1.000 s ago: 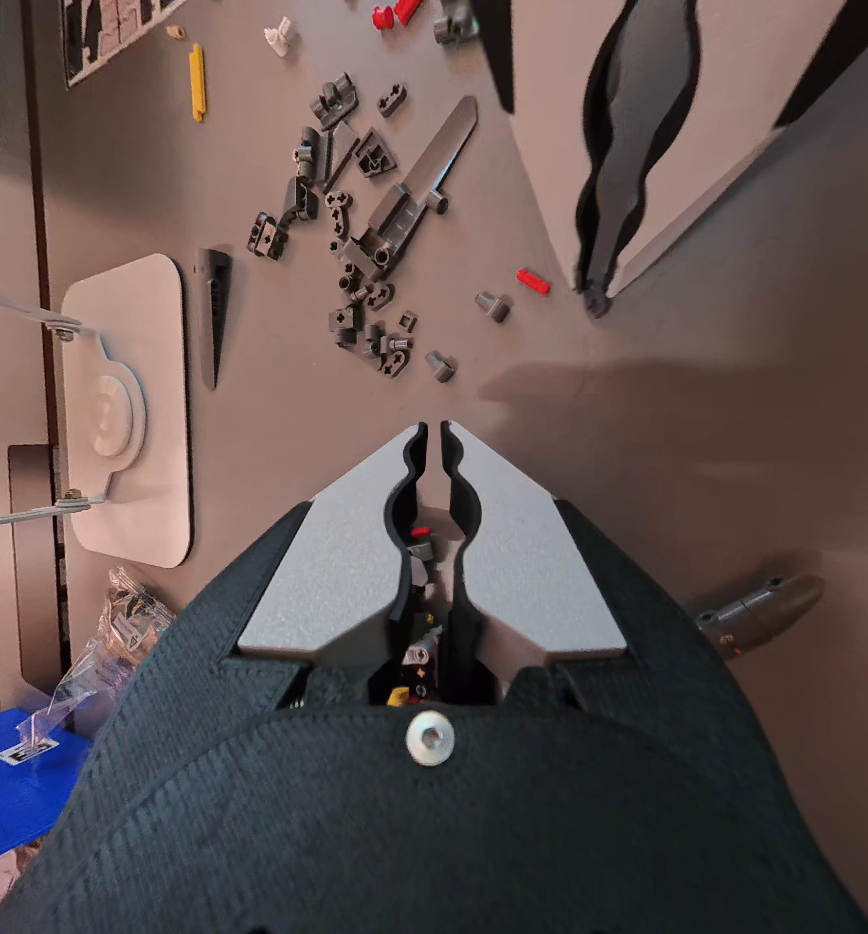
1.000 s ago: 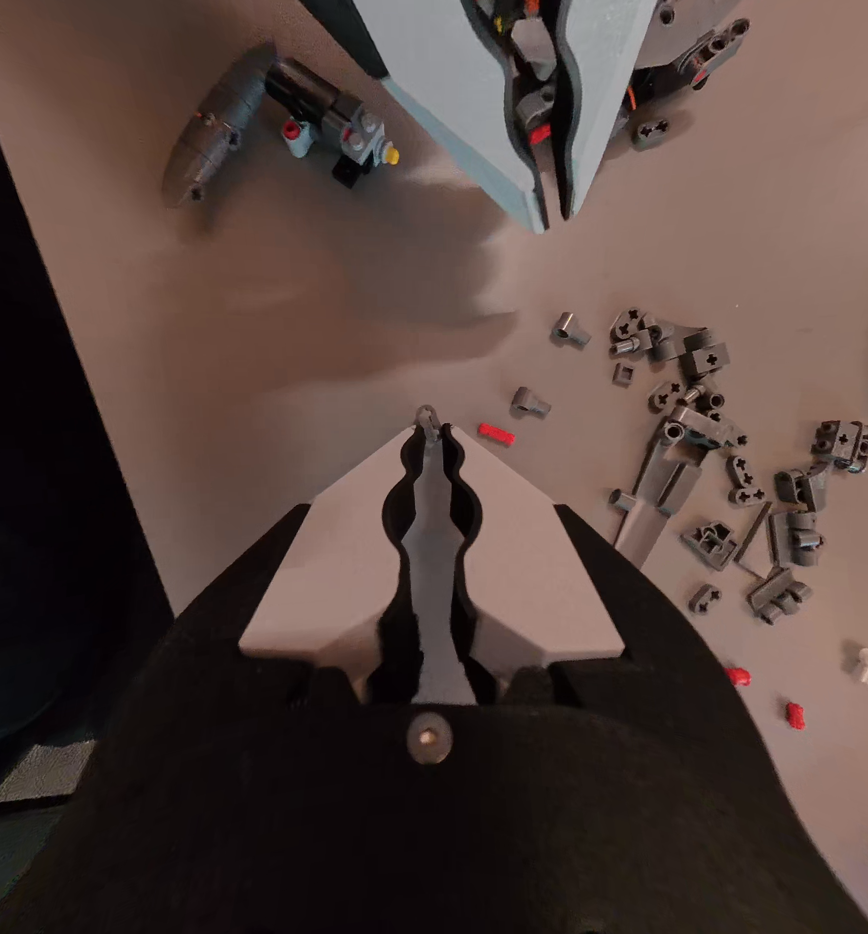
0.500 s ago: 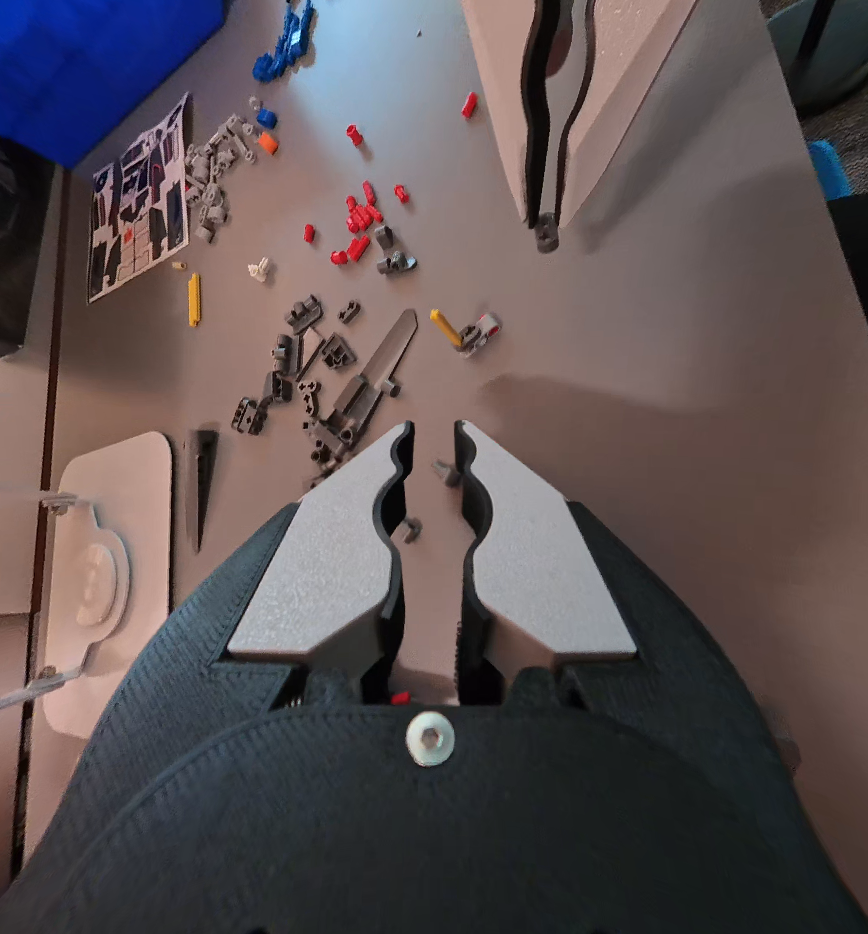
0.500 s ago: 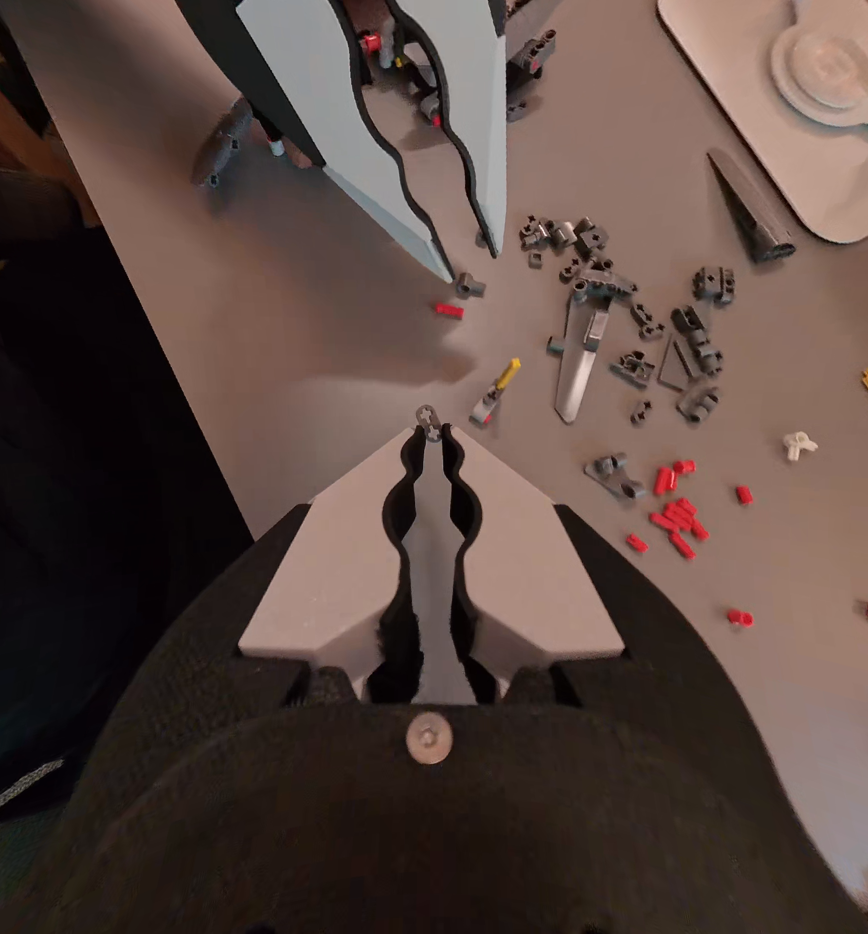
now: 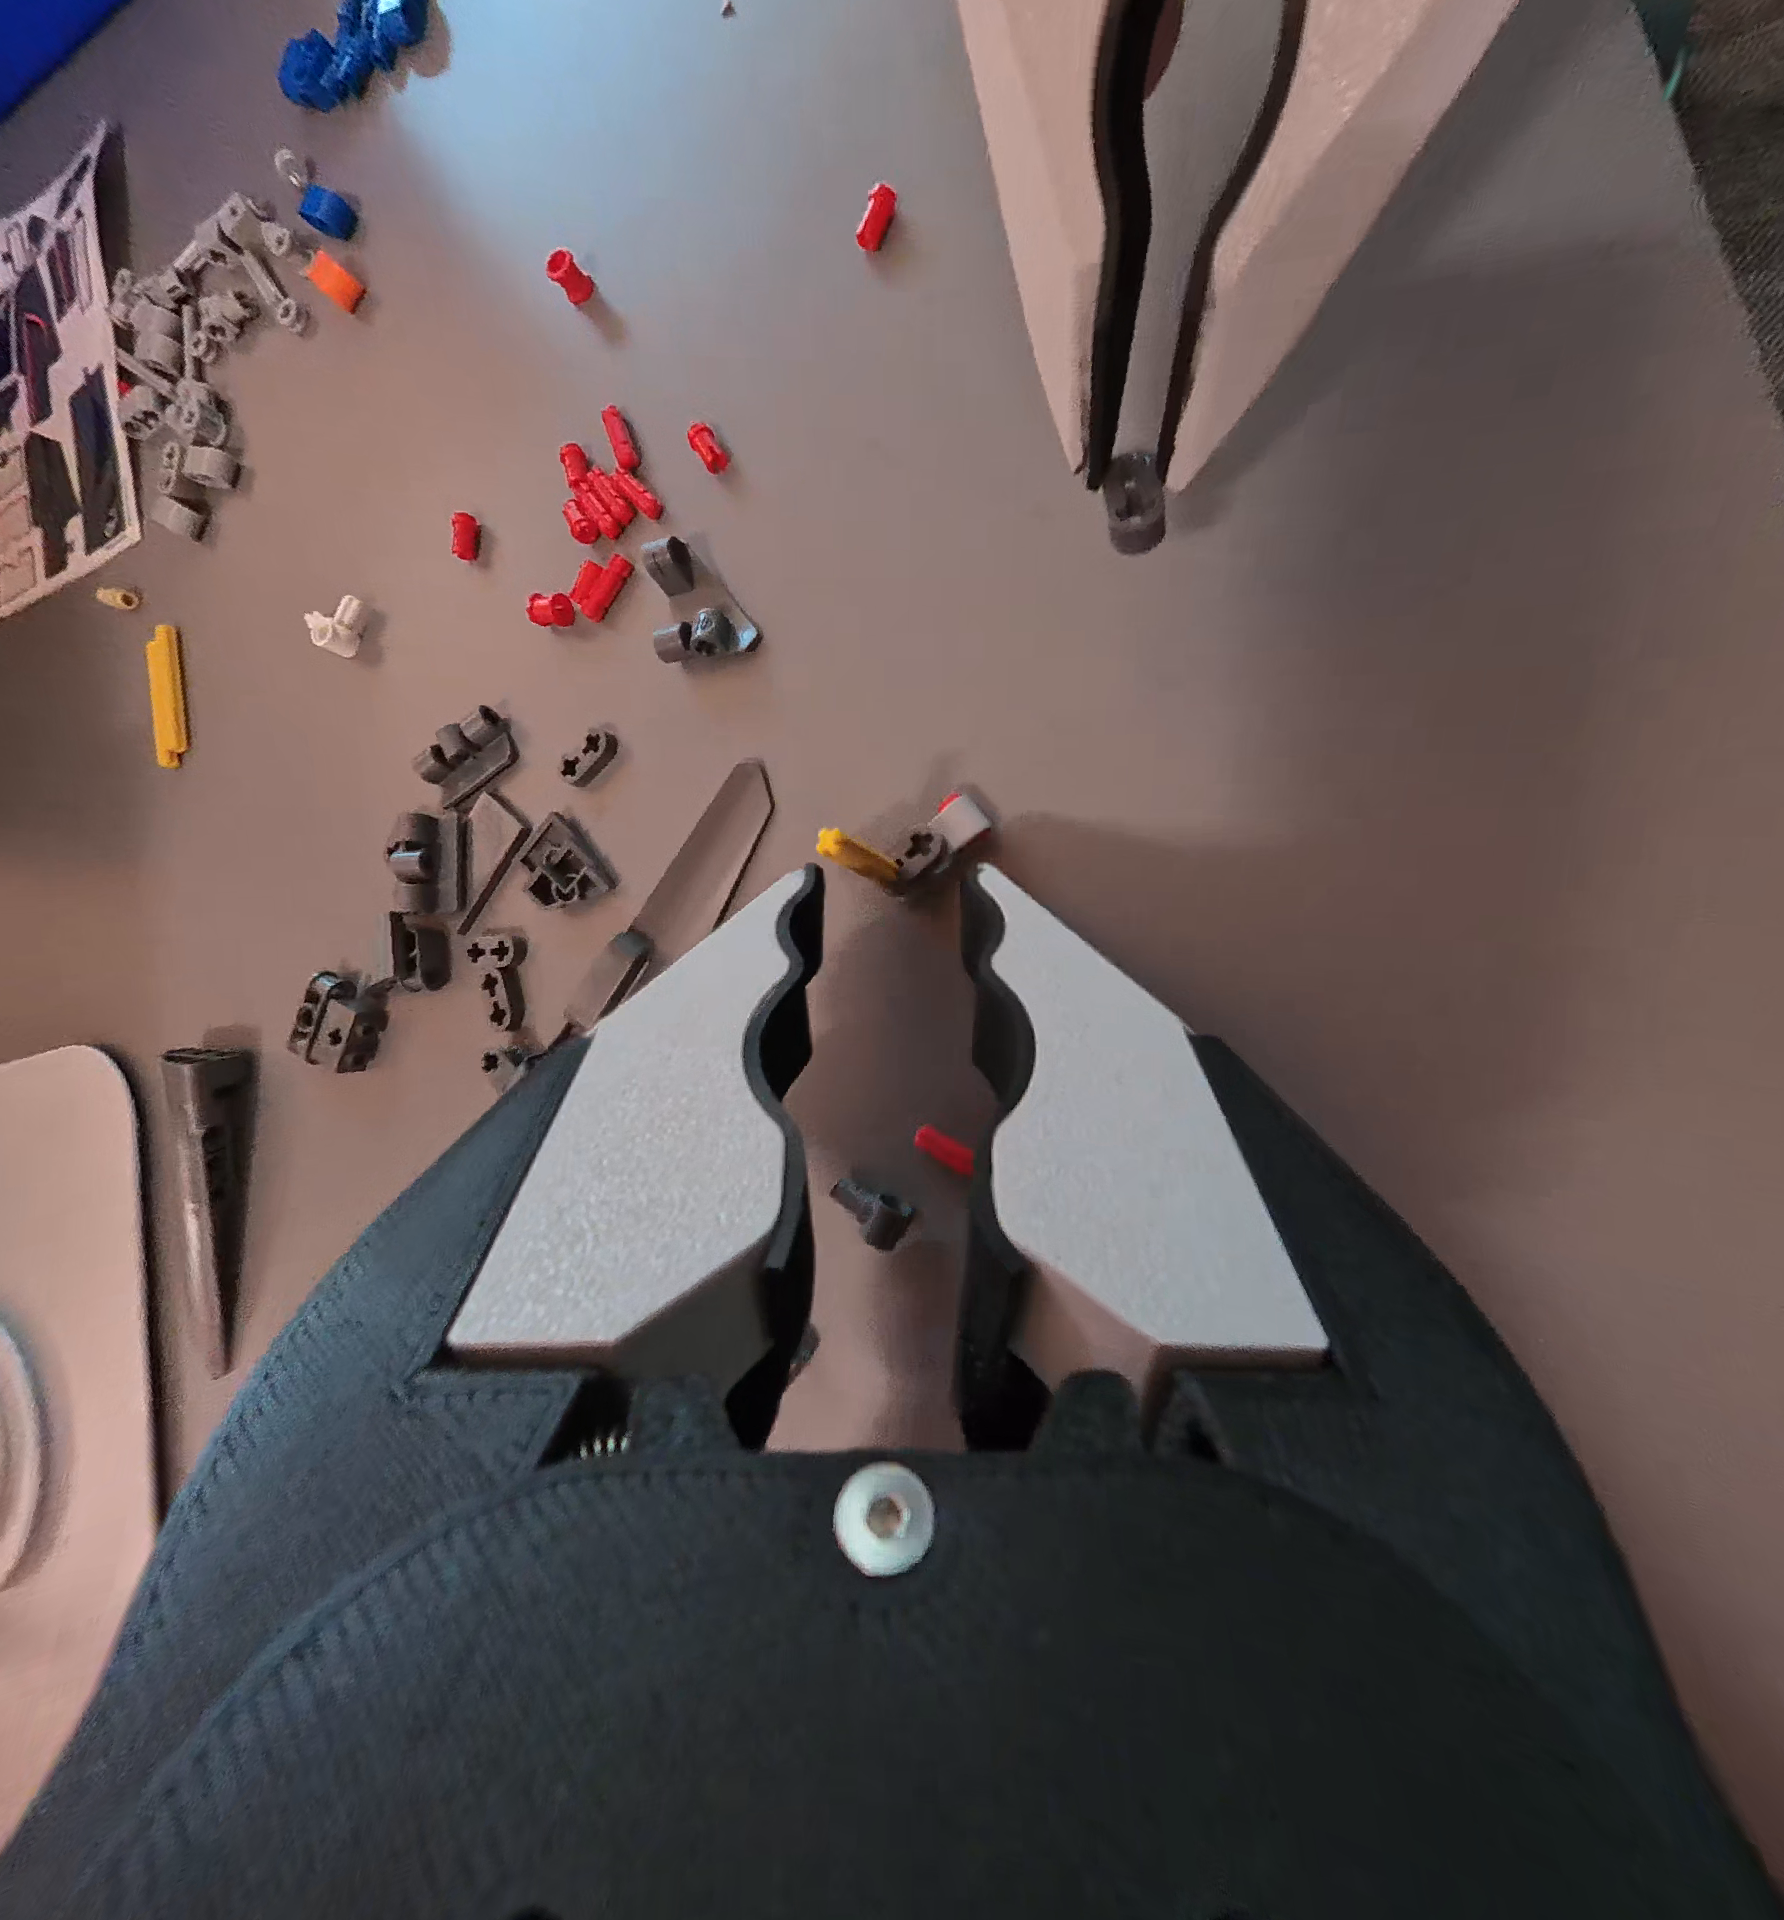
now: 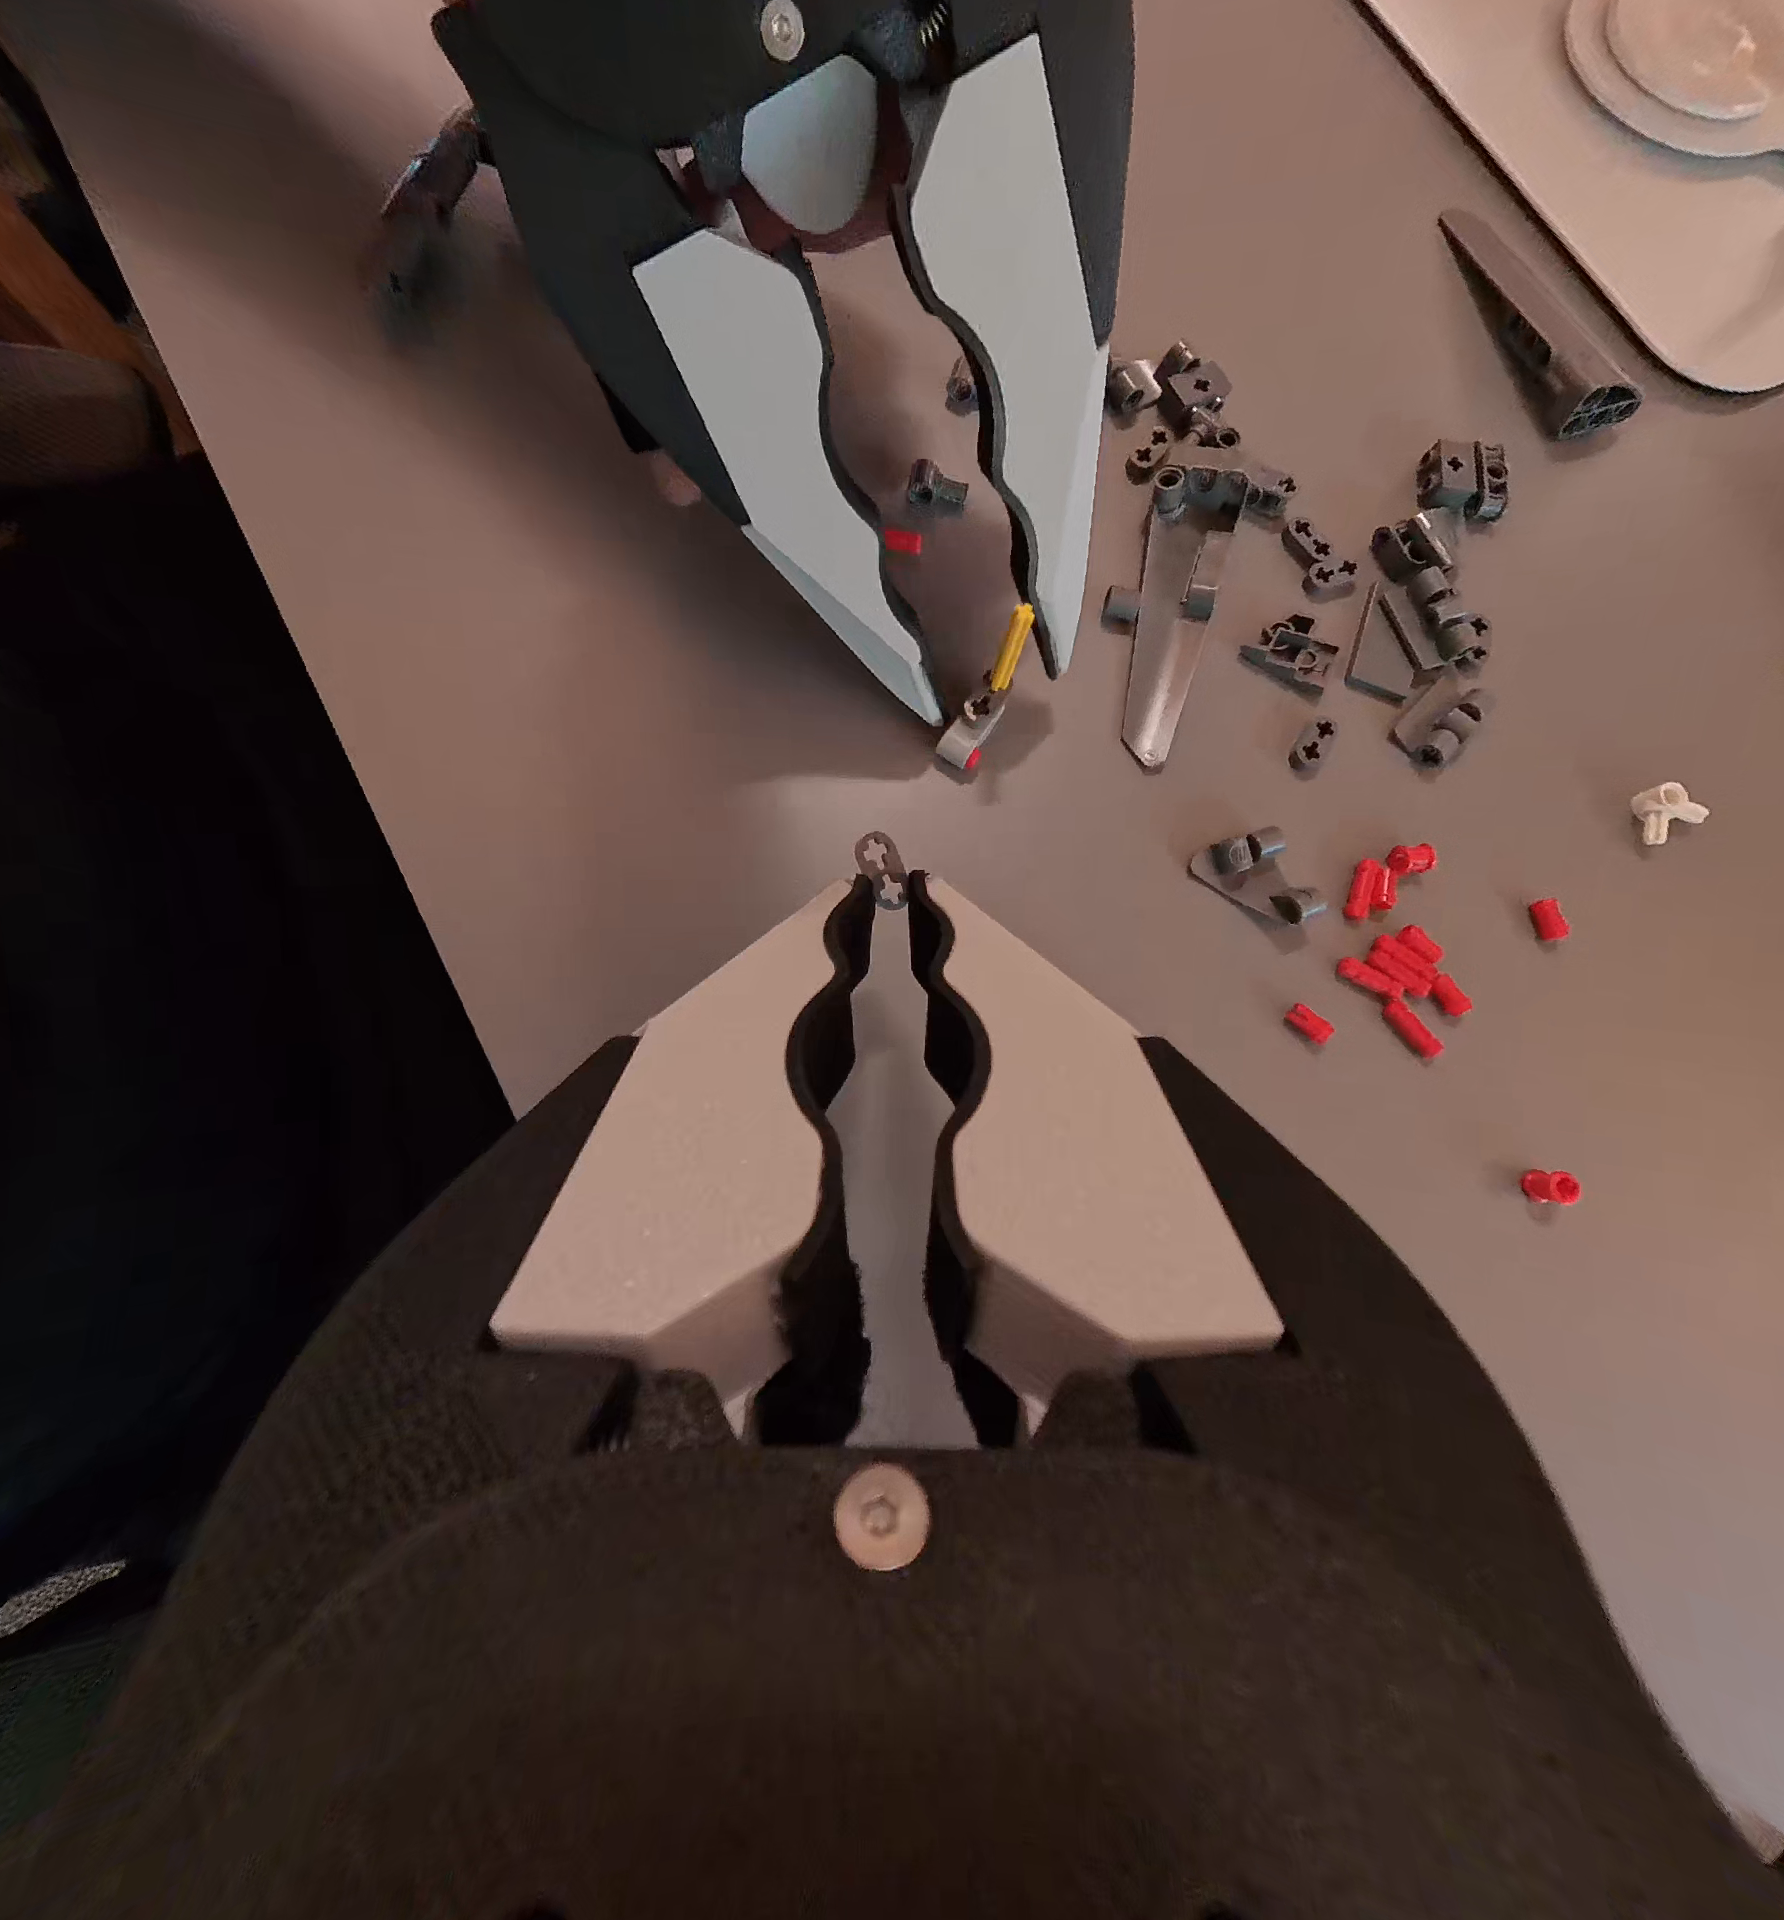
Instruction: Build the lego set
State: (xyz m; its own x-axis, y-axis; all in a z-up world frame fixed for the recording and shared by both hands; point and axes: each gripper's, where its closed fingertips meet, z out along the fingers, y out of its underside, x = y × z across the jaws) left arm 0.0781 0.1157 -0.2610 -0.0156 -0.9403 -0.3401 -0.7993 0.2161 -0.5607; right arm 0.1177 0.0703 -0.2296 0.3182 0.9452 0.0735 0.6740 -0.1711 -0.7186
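Left gripper (image 5: 893, 883): jaws stand wide apart with nothing pressed between them. A second ago they were nearly closed over a cluster of small parts; half a second ago they had opened, and now they sit just short of a small assembly (image 5: 909, 847) at frame centre: a yellow axle through a grey connector with a red-tipped grey end. In the right wrist view that assembly (image 6: 987, 691) lies between the left fingertips, close to one of them; contact cannot be confirmed.

A red pin (image 5: 943, 1150) and a dark grey connector (image 5: 872, 1210) lie loose on the table (image 5: 1387, 935) in the gap between the fingers, touched by neither.

Right gripper (image 6: 886, 883): jaws narrow, pinching a thin grey two-hole liftarm (image 6: 883, 871) at the very tips, half of it projecting forward. This grip reads the same across all three moments; the view has drawn back from the table.

Surroundings: grey parts and a long grey blade panel (image 5: 701, 883) at centre left, red pins (image 5: 602, 494) above them, a printed sheet (image 5: 26, 405) at the upper left edge.

Obscured: the pale pad (image 5: 26, 1247) at lower left is cut off. The left view is blurred.
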